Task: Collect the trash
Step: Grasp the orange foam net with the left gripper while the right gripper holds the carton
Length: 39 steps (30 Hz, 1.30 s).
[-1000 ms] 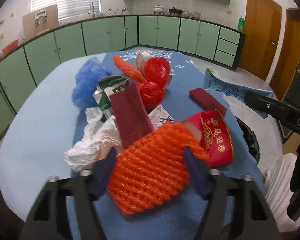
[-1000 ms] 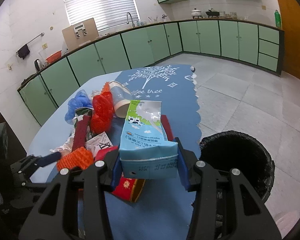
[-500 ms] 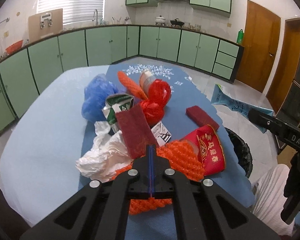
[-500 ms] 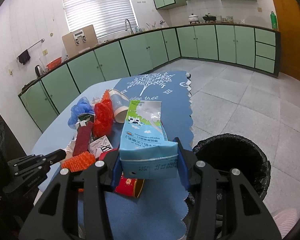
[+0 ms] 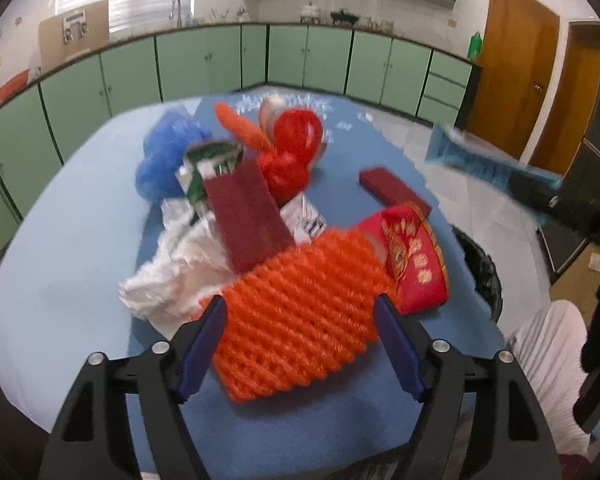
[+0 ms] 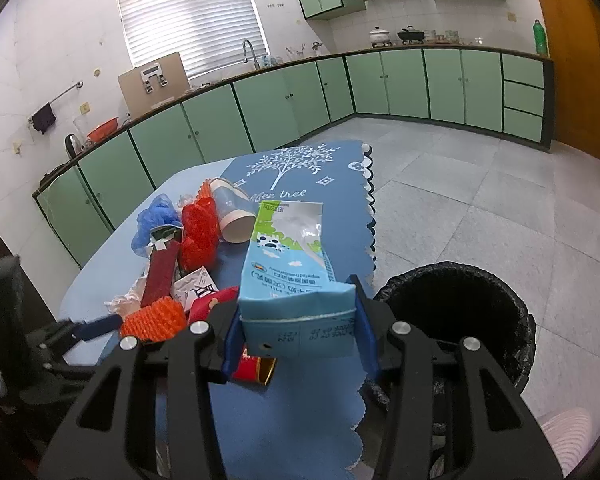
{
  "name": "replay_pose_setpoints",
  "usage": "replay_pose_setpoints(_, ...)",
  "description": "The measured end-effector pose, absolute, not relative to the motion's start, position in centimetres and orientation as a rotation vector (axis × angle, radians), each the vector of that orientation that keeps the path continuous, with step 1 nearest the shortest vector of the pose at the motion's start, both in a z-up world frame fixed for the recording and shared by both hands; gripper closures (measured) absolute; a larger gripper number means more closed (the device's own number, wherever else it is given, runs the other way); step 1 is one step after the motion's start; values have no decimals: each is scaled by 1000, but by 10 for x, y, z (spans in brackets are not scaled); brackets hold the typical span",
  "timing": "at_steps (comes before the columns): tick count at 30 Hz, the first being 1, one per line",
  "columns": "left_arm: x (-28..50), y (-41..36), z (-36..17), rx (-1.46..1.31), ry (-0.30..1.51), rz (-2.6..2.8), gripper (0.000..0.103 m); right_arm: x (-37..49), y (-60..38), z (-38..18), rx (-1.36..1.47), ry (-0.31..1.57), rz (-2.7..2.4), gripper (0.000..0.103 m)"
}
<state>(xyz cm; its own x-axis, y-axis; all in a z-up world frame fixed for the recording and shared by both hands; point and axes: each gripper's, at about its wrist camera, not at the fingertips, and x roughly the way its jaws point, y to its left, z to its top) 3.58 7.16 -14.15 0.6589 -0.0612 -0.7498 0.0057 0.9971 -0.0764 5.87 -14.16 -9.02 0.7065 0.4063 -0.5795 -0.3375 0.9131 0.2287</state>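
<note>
An orange foam net (image 5: pixel 296 312) lies on the blue mat between the fingers of my left gripper (image 5: pixel 300 340). Its jaws are opening, and the pads stand at the net's two sides without squeezing it. Behind the net lie a red printed pouch (image 5: pixel 416 256), a dark red sponge (image 5: pixel 248 216) and crumpled white paper (image 5: pixel 172 276). My right gripper (image 6: pixel 298 336) is shut on a blue milk carton (image 6: pixel 292 264) and holds it in the air beside the black-lined bin (image 6: pixel 440 270). The orange net (image 6: pixel 154 318) also shows in the right wrist view.
Further back on the table (image 5: pixel 72 240) sit a blue mesh ball (image 5: pixel 164 160), a red mesh bag (image 5: pixel 296 144), a green carton (image 5: pixel 212 160), a dark red box (image 5: pixel 392 192) and a paper cup (image 6: pixel 232 216). The bin (image 5: pixel 480 264) stands on the floor at the table's right edge. Green cabinets line the walls.
Half a second ago the left jaws were shut above the orange net; they now stand wide around it. The right gripper keeps its grip on the carton and has barely moved.
</note>
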Motion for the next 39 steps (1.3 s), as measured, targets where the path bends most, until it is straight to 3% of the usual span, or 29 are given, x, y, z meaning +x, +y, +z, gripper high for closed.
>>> replay_pose_setpoints(1,38,74,-147,-80,871,-35,34,59,-141,-90,107,669,413,58)
replay_pose_setpoints(2,38,76,-150,-95,880,-34,54,59,-141,-90,107,670,412,58)
replay_pose_setpoints(4,39,81,-154,-123,892,-33,70,59,-141,-92,108,674,409,58)
replay_pose_setpoints(5,38,84,-154,-135,884,-36,86,60,-141,-92,109,676,408,58)
replay_pose_setpoints(8,35,85,-152,-135,869,-29,103,60,-141,-92,111,679,409,58)
replay_pose_setpoints(21,27,78,-126,-105,793,-75,103,56,-144,-86,112,660,405,58)
replay_pose_setpoints(22,27,77,-126,-98,799,-78,98,57,-145,-87,114,662,404,58)
replay_pose_setpoints(24,27,74,-128,-89,813,-79,69,57,-144,-87,114,663,403,58)
replay_pose_setpoints(25,28,73,-129,-83,819,-71,45,57,-144,-87,113,663,403,58)
replay_pose_setpoints(26,28,73,-130,-78,824,-60,40,57,-144,-87,113,663,403,58)
replay_pose_setpoints(35,38,83,-161,-115,938,-17,26,60,-143,-90,105,673,405,58)
replay_pose_setpoints(37,39,84,-161,-116,931,-19,28,60,-141,-92,99,679,405,58)
replay_pose_setpoints(39,37,84,-161,-109,921,-13,38,59,-138,-96,92,690,411,58)
